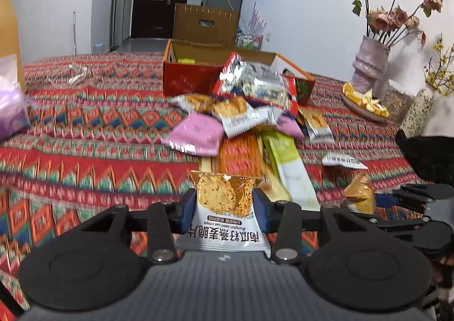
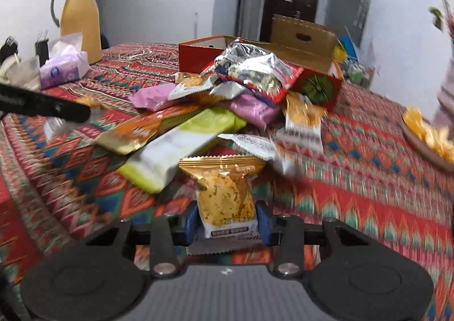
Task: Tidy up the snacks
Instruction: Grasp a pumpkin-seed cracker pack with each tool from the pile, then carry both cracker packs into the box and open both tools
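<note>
Oat-crisp packet (image 2: 225, 204) between blue jaws; snack pile (image 2: 221, 99) beyond

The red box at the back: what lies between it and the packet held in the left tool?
In the left wrist view, a heap of snack packets fills the stretch between the red box and the held packet.

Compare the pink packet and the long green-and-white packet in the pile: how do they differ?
The pink packet is short and plain pink; the green-and-white packet is long, fading from green to white. The pink packet lies nearer the red box, the green-and-white one nearer the grippers. Both lie flat among the pile.
</note>
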